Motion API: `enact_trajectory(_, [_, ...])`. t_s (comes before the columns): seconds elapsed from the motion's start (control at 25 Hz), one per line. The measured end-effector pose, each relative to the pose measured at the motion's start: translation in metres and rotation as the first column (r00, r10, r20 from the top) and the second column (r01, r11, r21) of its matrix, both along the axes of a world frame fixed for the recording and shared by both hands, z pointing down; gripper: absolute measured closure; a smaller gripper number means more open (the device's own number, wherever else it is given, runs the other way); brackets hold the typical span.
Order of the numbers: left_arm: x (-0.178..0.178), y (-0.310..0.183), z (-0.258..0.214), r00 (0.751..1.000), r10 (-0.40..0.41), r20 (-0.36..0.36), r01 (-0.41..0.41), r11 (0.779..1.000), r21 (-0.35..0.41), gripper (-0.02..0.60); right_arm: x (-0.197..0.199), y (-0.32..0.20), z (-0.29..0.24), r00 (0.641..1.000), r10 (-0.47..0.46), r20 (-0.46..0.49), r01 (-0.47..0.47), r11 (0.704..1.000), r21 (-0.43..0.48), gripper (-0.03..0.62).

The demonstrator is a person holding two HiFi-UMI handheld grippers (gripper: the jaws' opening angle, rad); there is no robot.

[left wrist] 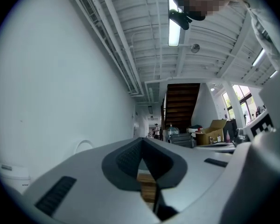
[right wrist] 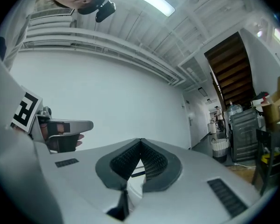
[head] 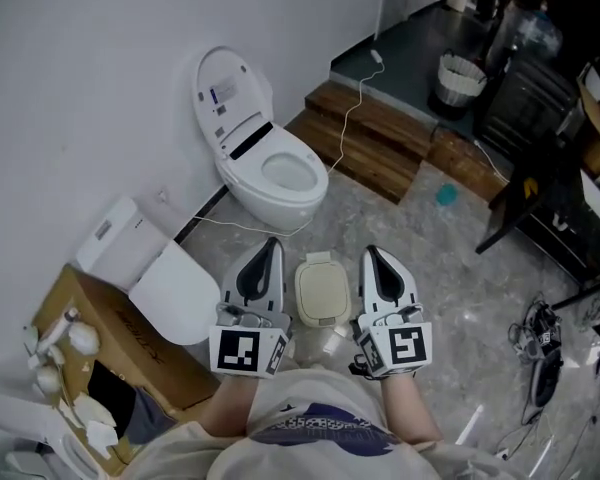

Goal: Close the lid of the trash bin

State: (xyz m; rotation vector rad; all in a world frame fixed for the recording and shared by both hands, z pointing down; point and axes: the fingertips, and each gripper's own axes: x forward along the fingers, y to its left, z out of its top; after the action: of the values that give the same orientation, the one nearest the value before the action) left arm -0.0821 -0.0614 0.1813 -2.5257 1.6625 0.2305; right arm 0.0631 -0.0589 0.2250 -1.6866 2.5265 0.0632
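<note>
A small cream trash bin (head: 322, 290) stands on the grey floor in the head view, its lid lying flat on top. It sits between my two grippers, which are held up well above it, one on each side. My left gripper (head: 271, 243) is shut with nothing between its pads, and its own view (left wrist: 142, 139) looks level across the room past the closed jaws. My right gripper (head: 371, 253) is shut and empty too, as its own view (right wrist: 141, 140) shows. Neither gripper view shows the bin.
A white toilet (head: 265, 158) with its seat up stands against the wall just beyond the bin. At the left are a cardboard box (head: 130, 348) and a loose white toilet seat (head: 175, 293). Wooden steps (head: 370, 133), a white basket (head: 460, 78) and dark furniture (head: 540, 188) lie at the right.
</note>
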Motion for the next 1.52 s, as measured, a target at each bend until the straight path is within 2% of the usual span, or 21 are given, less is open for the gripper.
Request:
enact_trajectory(0.76, [0.001,-0.001,0.008,1.0,-0.008,0.008,0.009,0.999,-0.042,0.584,0.003,0.008,-0.002,1.0,-0.009,0.023,0.008,1.0,0.005,0.585])
enact_trajectory(1.08, [-0.005,0.003,0.009,1.0,-0.02,0.001,0.02,0.999,-0.045,0.584,-0.006,0.015,-0.005,1.0,-0.019,-0.021,0.02,0.999,0.032,0.586])
enact_trajectory(1.52, [-0.018,0.011,0.01,0.999,-0.038,0.001,0.038,0.998,-0.051,0.584,-0.018,0.025,-0.009,0.999,-0.03,-0.015,0.031,0.998,0.046,0.586])
